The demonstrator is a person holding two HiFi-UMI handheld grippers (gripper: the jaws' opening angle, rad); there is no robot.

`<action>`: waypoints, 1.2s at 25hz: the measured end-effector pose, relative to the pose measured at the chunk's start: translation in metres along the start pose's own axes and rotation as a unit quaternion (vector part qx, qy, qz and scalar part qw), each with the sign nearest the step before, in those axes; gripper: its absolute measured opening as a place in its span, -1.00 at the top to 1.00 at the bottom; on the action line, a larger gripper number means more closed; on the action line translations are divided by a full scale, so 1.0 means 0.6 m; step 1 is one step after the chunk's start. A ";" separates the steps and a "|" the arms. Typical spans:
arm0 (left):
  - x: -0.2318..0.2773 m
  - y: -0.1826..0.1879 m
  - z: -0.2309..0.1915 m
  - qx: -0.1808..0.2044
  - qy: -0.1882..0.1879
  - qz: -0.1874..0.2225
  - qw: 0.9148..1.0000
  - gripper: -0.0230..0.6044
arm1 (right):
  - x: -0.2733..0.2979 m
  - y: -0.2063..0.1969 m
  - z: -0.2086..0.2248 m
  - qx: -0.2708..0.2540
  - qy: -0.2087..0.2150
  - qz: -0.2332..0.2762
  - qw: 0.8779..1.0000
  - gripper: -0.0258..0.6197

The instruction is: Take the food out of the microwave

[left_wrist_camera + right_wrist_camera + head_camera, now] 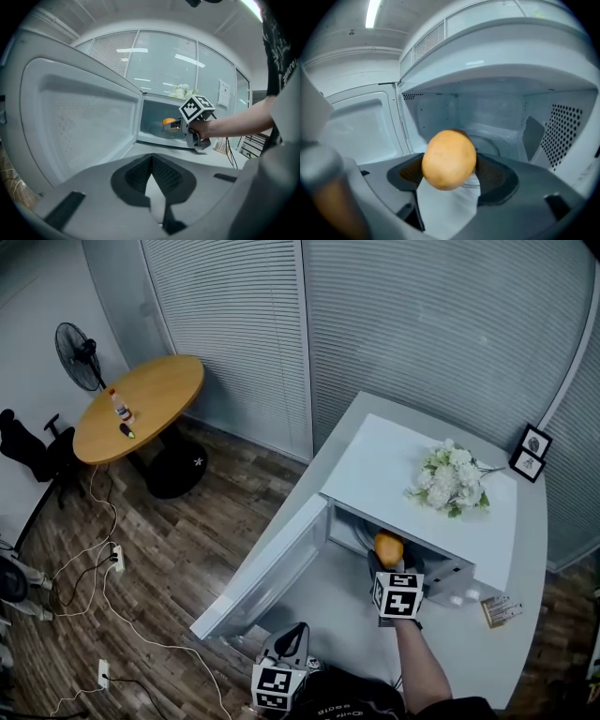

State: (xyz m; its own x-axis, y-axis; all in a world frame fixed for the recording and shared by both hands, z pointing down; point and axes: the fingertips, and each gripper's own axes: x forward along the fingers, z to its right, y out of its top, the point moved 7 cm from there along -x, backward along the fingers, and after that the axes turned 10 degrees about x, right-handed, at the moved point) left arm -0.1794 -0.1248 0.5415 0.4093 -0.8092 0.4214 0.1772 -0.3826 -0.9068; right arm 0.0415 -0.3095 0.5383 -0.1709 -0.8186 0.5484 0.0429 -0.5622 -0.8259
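Observation:
A white microwave (412, 479) stands on the counter with its door (267, 568) swung wide open to the left. My right gripper (387, 562) is at the mouth of the cavity, shut on an orange-yellow round food item (449, 159) (388, 547) (169, 124). Behind the food, the right gripper view shows the glass turntable (487, 143) and the cavity walls. My left gripper (292, 638) hangs low in front of the open door, its jaws nearly closed with nothing between them (151, 190).
A bunch of white flowers (452, 477) lies on top of the microwave. Two small picture frames (530, 453) stand at the counter's far right, a card (498, 611) near its front. A round wooden table (141, 407), a fan (77, 351) and floor cables (103, 587) are to the left.

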 end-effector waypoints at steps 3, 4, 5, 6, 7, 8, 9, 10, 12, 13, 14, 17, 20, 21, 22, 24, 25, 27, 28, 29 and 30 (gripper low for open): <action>-0.002 0.000 0.002 0.000 -0.002 0.003 1.000 0.90 | -0.015 -0.003 -0.003 0.002 0.001 0.005 1.000 -0.12; -0.002 0.000 0.003 0.002 -0.003 0.004 1.000 0.90 | -0.020 -0.004 -0.003 0.003 0.002 0.007 1.000 -0.12; -0.001 0.000 0.004 0.003 -0.003 0.005 1.000 0.90 | -0.025 -0.006 -0.004 0.004 0.002 0.009 1.000 -0.12; -0.001 0.000 0.006 0.004 -0.005 0.006 1.000 0.90 | -0.030 -0.007 -0.004 0.005 0.002 0.012 1.000 -0.12; -0.002 0.000 0.008 0.006 -0.006 0.007 1.000 0.90 | -0.035 -0.008 -0.004 0.006 0.002 0.014 1.000 -0.12; -0.002 0.000 0.011 0.007 -0.008 0.008 1.000 0.90 | -0.041 -0.010 -0.004 0.006 0.003 0.015 1.000 -0.12; -0.003 0.000 0.013 0.008 -0.009 0.008 1.000 0.90 | -0.046 -0.012 -0.004 0.005 0.005 0.016 1.000 -0.12; -0.004 0.000 0.016 0.008 -0.011 0.008 1.000 0.90 | -0.052 -0.015 -0.005 0.003 0.007 0.017 1.000 -0.12; -0.006 0.000 0.020 0.009 -0.012 0.009 1.000 0.90 | -0.063 -0.019 -0.007 -0.005 0.011 0.019 1.000 -0.12; -0.006 0.000 0.021 0.010 -0.012 0.010 1.000 0.90 | -0.068 -0.021 -0.008 -0.010 0.012 0.020 1.000 -0.12; -0.007 0.000 0.023 0.010 -0.013 0.011 1.000 0.90 | -0.073 -0.023 -0.008 -0.013 0.013 0.022 1.000 -0.12; -0.006 0.003 0.030 0.011 -0.014 0.015 1.000 0.90 | -0.088 -0.028 -0.008 -0.013 0.016 0.025 0.999 -0.12; -0.007 0.005 0.036 0.013 -0.016 0.020 1.000 0.90 | -0.106 -0.036 -0.009 -0.013 0.020 0.027 0.999 -0.12; -0.007 0.007 0.038 0.013 -0.017 0.021 1.000 0.90 | -0.111 -0.039 -0.009 -0.013 0.020 0.028 0.999 -0.12; -0.006 0.008 0.041 0.014 -0.018 0.023 0.999 0.90 | -0.117 -0.042 -0.008 -0.013 0.020 0.029 0.999 -0.12; -0.004 0.011 0.046 0.015 -0.021 0.026 0.999 0.90 | -0.127 -0.049 -0.005 -0.010 0.019 0.030 0.999 -0.12; -0.004 0.013 0.048 0.016 -0.022 0.027 0.999 0.90 | -0.132 -0.052 -0.004 -0.009 0.018 0.030 0.999 -0.12; -0.003 0.015 0.053 0.020 -0.023 0.030 0.999 0.90 | -0.143 -0.059 -0.002 -0.008 0.017 0.032 0.999 -0.12; -0.002 0.016 0.055 0.022 -0.022 0.031 0.999 0.90 | -0.148 -0.063 0.000 -0.007 0.016 0.033 0.999 -0.12; -0.001 0.017 0.057 0.023 -0.022 0.033 0.999 0.90 | -0.153 -0.066 0.002 -0.006 0.015 0.034 0.999 -0.12; 0.000 0.019 0.059 0.024 -0.022 0.035 0.999 0.90 | -0.158 -0.068 0.004 -0.004 0.014 0.035 0.999 -0.12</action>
State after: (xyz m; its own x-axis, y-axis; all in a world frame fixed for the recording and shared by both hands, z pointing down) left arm -0.1459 -0.1132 0.5307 0.4604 -0.8131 0.3563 0.1883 -0.3028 -0.9343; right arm 0.0581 -0.2093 0.5207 -0.1958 -0.8523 0.4851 0.0472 -0.5023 -0.8634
